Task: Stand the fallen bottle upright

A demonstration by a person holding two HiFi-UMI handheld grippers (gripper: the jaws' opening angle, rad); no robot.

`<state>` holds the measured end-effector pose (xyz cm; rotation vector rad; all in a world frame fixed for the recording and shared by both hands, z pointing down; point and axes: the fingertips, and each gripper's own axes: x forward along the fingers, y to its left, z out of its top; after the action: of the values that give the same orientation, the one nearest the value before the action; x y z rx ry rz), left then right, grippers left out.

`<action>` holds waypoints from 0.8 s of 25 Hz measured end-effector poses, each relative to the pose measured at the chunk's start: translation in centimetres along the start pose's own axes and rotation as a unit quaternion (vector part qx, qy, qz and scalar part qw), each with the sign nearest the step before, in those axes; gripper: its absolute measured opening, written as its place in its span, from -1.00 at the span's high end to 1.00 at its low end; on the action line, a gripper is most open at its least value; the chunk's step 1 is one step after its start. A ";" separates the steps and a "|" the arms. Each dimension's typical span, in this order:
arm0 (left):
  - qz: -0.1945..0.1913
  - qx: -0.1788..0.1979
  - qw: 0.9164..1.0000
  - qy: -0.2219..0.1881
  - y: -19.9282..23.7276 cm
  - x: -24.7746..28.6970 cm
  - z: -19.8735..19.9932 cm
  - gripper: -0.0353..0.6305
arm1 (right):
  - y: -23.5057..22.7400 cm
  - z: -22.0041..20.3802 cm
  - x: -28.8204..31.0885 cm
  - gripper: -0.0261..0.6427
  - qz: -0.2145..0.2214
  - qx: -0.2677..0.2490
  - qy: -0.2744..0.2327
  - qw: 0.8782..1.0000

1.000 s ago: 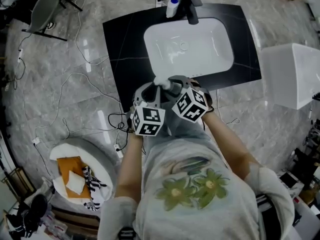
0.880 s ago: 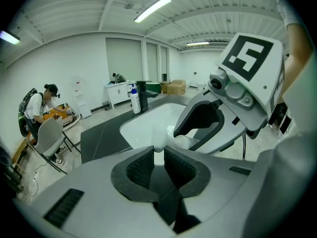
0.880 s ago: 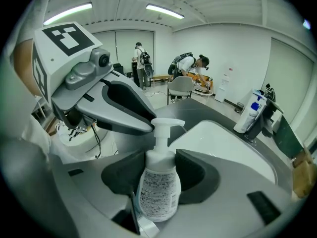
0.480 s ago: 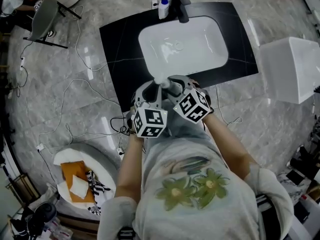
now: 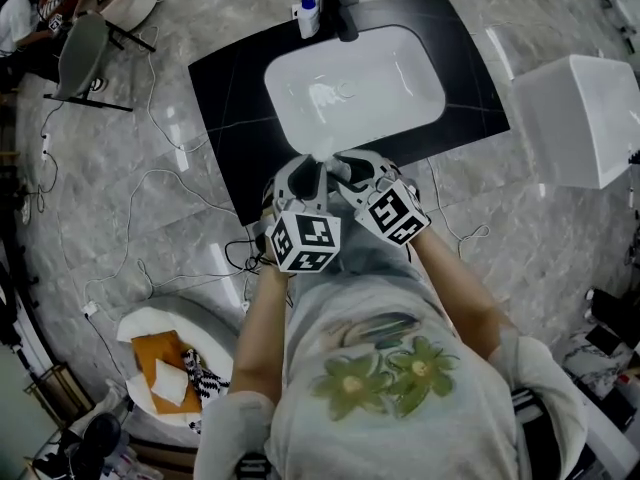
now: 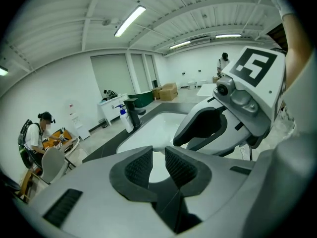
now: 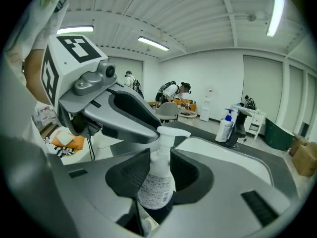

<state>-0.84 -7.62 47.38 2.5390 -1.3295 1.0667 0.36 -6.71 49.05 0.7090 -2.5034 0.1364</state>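
White pump bottle [image 7: 156,182], partly hidden, gripped by right gripper's [image 7: 159,155] closing fingers [image 7: 185,172] while left gripper's [image 6: 158,155] empty fingers [image 6: 138,170] open.

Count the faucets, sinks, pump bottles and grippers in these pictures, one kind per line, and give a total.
Faucet: 1
Sink: 1
Pump bottles: 2, the blue-topped bottle beside the faucet, the white-topped bottle between the closing jaws of the right gripper
Grippers: 2, the left gripper opening, empty
Total: 6
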 end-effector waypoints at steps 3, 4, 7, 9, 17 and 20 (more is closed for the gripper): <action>0.002 0.000 1.000 -0.003 -0.1 0.4 0.3 0.65 | -0.2 0.2 -0.3 0.56 -0.007 0.008 -0.007 1.000; 0.001 -0.002 1.000 -0.005 -0.2 0.5 0.4 0.65 | -0.3 0.2 -0.3 0.60 -0.009 0.013 -0.011 1.000; -0.004 0.000 1.000 -0.011 -0.8 0.7 0.8 0.82 | -0.2 0.1 -0.5 0.77 -0.016 0.025 -0.013 0.999; -0.012 0.001 1.000 -0.007 -1.4 1.0 0.4 0.82 | -0.1 -0.1 -0.7 0.77 -0.019 0.035 -0.016 0.999; -0.029 -0.031 0.999 0.007 -2.1 0.9 -1.3 0.82 | 0.2 -0.4 -1.2 0.77 -0.009 0.045 -0.020 0.999; -0.028 -0.039 0.999 0.011 -2.1 0.4 -1.9 0.82 | 1.1 -0.4 -1.6 0.77 -0.006 0.041 -0.026 0.999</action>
<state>-0.18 -5.92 49.57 2.4848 -1.2618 1.0099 1.15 -4.98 48.61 0.7703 -2.5538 0.2190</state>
